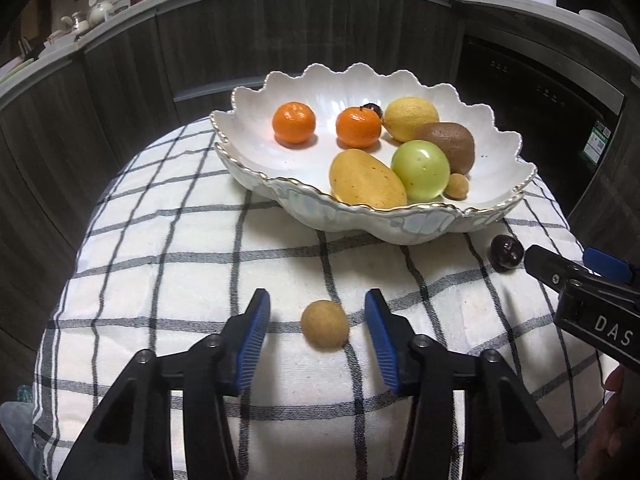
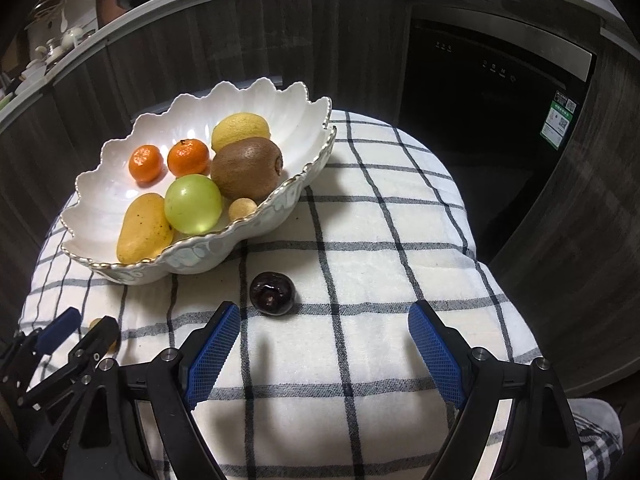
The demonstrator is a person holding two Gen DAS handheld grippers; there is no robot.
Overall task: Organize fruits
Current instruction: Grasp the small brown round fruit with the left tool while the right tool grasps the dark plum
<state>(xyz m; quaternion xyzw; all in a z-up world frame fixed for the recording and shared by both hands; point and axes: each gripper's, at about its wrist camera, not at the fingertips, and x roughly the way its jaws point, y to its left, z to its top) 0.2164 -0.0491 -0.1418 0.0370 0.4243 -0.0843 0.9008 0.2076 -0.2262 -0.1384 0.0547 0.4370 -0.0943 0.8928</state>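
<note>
A small tan round fruit (image 1: 324,324) lies on the checked cloth between the blue pads of my left gripper (image 1: 317,294). The pads stand a little off it on both sides, so the gripper is open. A dark cherry-like fruit (image 2: 272,293) rests on the cloth just beyond the left finger of my right gripper (image 2: 324,307), which is wide open and holds nothing. The white scalloped bowl (image 1: 280,196) holds two tangerines (image 1: 294,122), a lemon (image 1: 410,116), a kiwi (image 1: 450,146), a green round fruit (image 1: 420,168), a mango (image 1: 366,180) and another small tan fruit (image 1: 457,186).
The checked cloth (image 1: 180,272) covers a small round table that drops off on all sides. Dark cabinet fronts (image 2: 320,40) and a black built-in appliance (image 2: 480,92) stand close behind. The two grippers are side by side, the right one (image 1: 568,258) at the left view's right edge.
</note>
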